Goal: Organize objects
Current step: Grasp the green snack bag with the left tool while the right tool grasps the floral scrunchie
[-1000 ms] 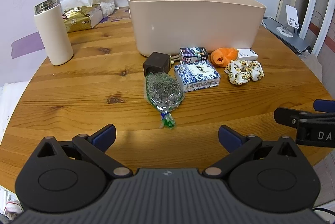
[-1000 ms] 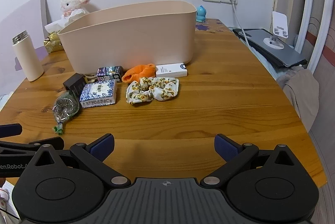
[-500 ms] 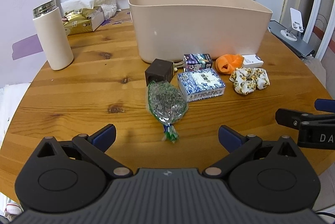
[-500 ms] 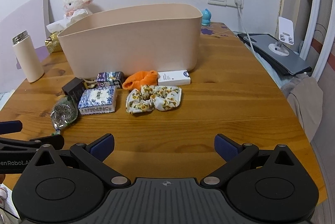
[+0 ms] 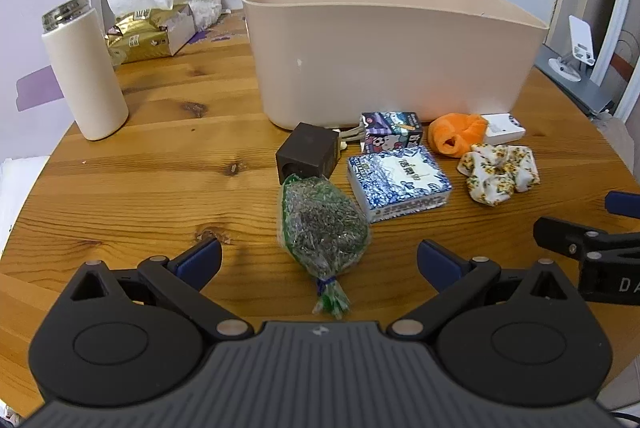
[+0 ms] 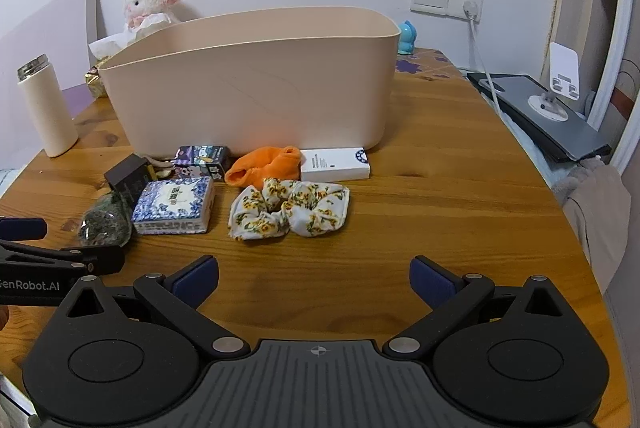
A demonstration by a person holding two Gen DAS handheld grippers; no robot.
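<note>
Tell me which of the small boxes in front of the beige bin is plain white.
The flat white box, rightmost in the row beside the orange cloth. The blue-and-white patterned box, cartoon-printed box and dark brown box are not white.

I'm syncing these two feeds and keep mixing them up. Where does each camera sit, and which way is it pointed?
Left wrist view: sits on the left gripper, low over the near table edge, facing the steel-wool bag and beige bin; own open fingers show, the right gripper enters at right.
Right wrist view: sits on the right gripper, facing the floral scrunchie and bin; own open fingers show, the left gripper enters at left.
Shared: bin, blue-and-white box, orange cloth, white bottle.
</note>
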